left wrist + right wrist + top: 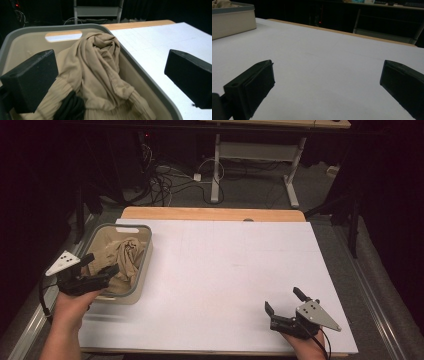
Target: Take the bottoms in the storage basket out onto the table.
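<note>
both tools spread apart, left tool [100, 264] over grey basket [141, 265] of crumpled tan cloth [125, 255], right tool [283, 300] above white tabletop [220, 270]

Garment [100, 75] bottom cut off, basket [140, 72] too

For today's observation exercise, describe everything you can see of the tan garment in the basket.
The tan garment is a soft, light brown piece of clothing, crumpled and twisted into a heap rather than folded. Its upper part looks smooth, while its lower edges look ribbed or finely pleated. It lies inside the grey-rimmed beige basket at the table's left side, resting against the basket's walls, with something dark and bunched beside it at the near end. The left gripper hovers over it, jaws wide apart, not touching the cloth.
</note>
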